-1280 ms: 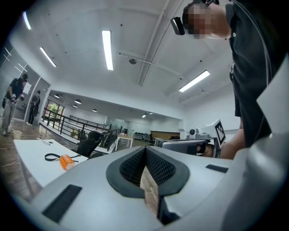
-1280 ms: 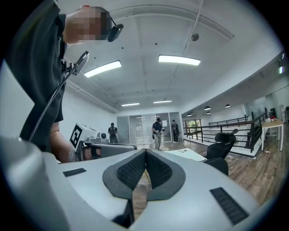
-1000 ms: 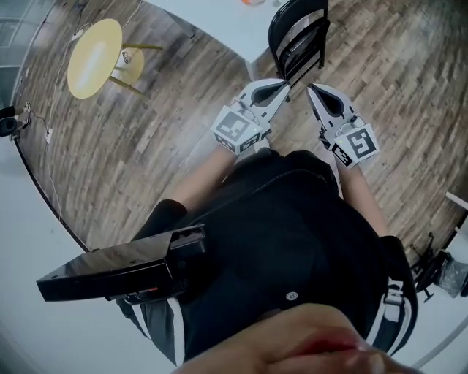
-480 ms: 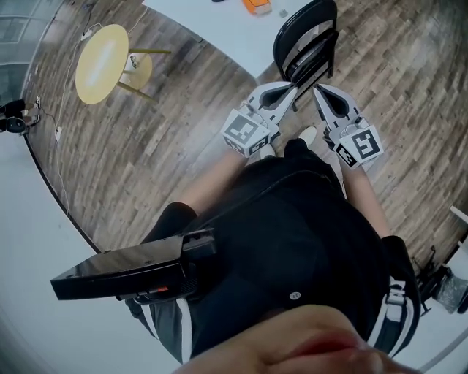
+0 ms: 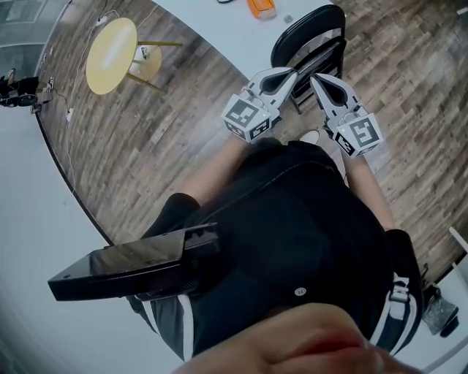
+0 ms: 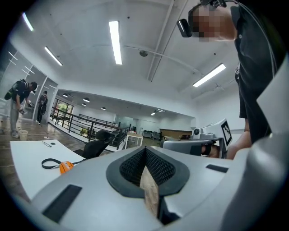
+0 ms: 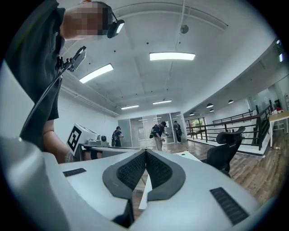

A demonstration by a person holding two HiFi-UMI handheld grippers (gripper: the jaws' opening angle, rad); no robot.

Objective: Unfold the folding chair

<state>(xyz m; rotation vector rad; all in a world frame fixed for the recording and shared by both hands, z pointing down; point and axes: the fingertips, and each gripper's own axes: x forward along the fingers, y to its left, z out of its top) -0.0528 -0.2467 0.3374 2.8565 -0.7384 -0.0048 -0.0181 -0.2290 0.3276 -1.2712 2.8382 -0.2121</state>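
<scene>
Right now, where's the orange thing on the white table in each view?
Head view: orange object at the top edge, on the white table.
Left gripper view: orange object lower left, on the white table.
Right gripper view: not in it.
Landmark: the white table.

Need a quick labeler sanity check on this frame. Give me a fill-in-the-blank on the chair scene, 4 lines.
1. The left gripper and the right gripper both have jaws that are ____ (open/shut), with nothing between them.
2. The folding chair ahead of the grippers is ____ in colour.
3. The small round table has a ____ top.
4. The orange tape measure lies on the ____ table.

Missing words: shut; black; yellow; white
</scene>
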